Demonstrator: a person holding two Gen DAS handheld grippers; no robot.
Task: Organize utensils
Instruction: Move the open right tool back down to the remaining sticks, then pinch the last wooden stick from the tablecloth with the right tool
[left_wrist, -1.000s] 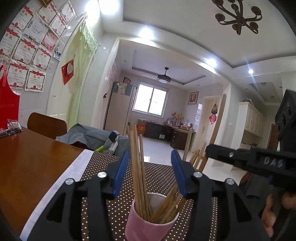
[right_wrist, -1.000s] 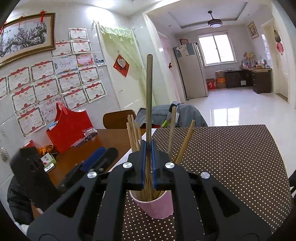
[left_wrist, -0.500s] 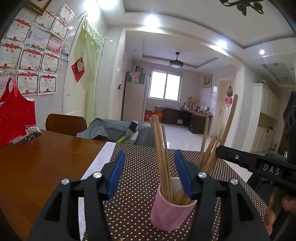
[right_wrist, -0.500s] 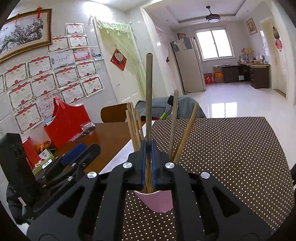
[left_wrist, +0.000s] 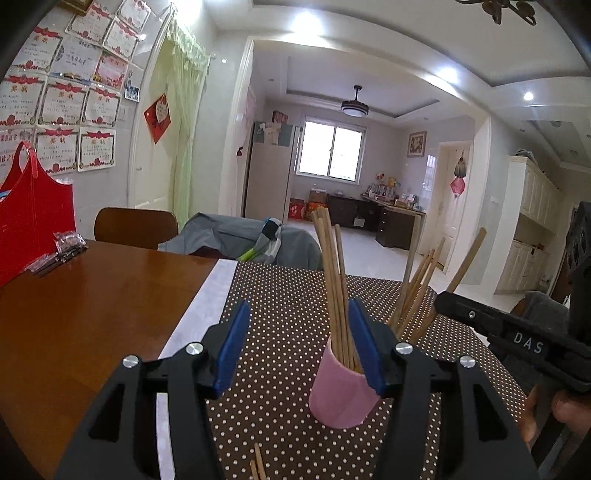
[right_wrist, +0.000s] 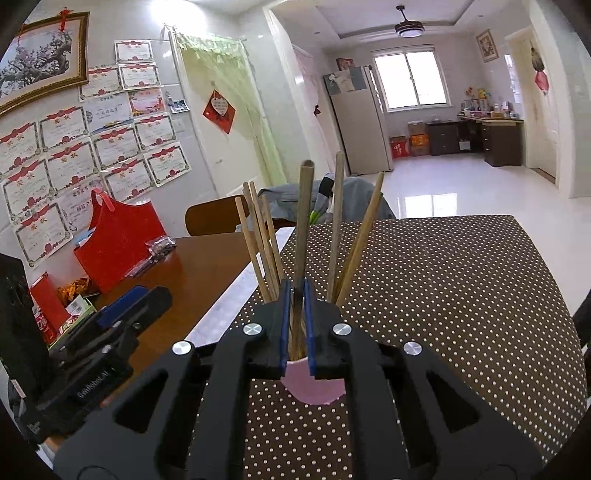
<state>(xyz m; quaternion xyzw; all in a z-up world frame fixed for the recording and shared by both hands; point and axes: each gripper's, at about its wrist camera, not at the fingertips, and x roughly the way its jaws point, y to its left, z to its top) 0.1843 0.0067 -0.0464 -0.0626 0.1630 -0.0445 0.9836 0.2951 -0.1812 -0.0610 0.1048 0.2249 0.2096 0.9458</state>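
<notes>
Pink cup stands upright on the dotted cloth, open end up, plain smooth wall, narrower at the base. Wooden chopsticks stand in it, ends fanned above the rim. One tight bundle rises near-vertical on the left side of the cup; several more lean away to the right at different angles. From the right wrist view one darker, thicker stick stands straight up at the middle, taller than the rest. Two loose stick ends lie flat on the cloth, near the cup, apart from it.
</notes>
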